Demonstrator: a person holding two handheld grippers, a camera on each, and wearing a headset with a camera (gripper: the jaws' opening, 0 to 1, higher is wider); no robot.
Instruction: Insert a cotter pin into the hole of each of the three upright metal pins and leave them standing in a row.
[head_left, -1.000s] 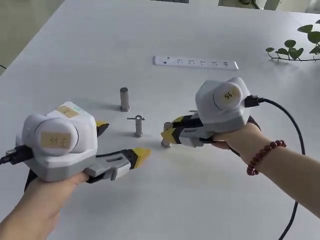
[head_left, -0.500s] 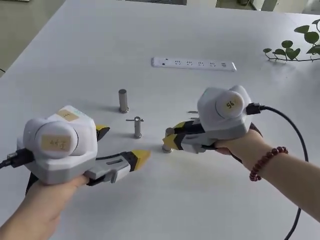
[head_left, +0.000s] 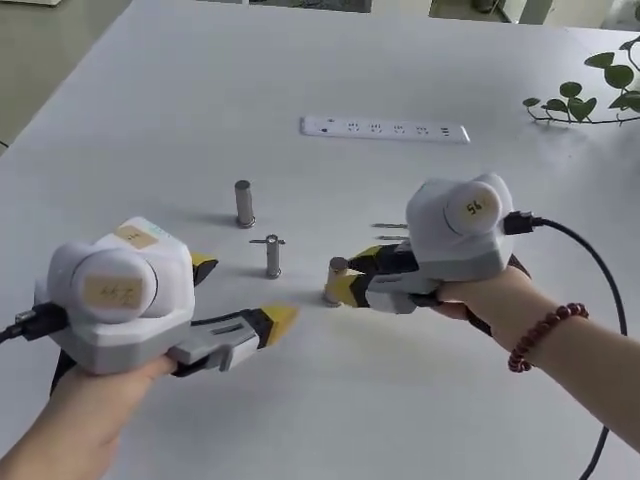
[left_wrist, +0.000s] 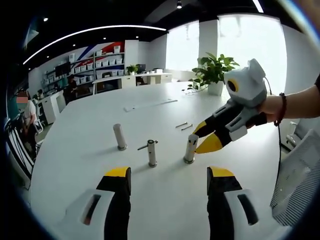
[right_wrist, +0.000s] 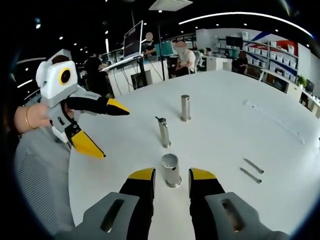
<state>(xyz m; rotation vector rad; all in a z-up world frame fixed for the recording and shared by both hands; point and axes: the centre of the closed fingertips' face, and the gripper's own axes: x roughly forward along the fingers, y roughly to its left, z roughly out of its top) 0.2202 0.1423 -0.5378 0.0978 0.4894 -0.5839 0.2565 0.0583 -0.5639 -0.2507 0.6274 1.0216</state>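
Right hand-held gripper (right_wrist: 171, 173): partly open, empty, jaws flanking nearest metal pin (right_wrist: 170, 169) without touching.
Left hand-held gripper (left_wrist: 169, 172): wide open, empty, short of the row.
Risk: tipping that pin on the desk (head_left: 150, 120) through off-centre closing, knocking middle metal pin (head_left: 272, 258), already cottered.
Around: far metal pin (head_left: 243, 203) bare; two loose cotter pins (head_left: 390, 226) just beside right hand-held gripper; power strip (head_left: 384, 129) beyond; nothing blocking.

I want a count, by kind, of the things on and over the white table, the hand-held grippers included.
Upright metal pins: 3
Cotter pins: 3, one inserted, two loose
Power strip: 1
Potted plant: 1
Hand-held grippers: 2, left, right
Total: 10
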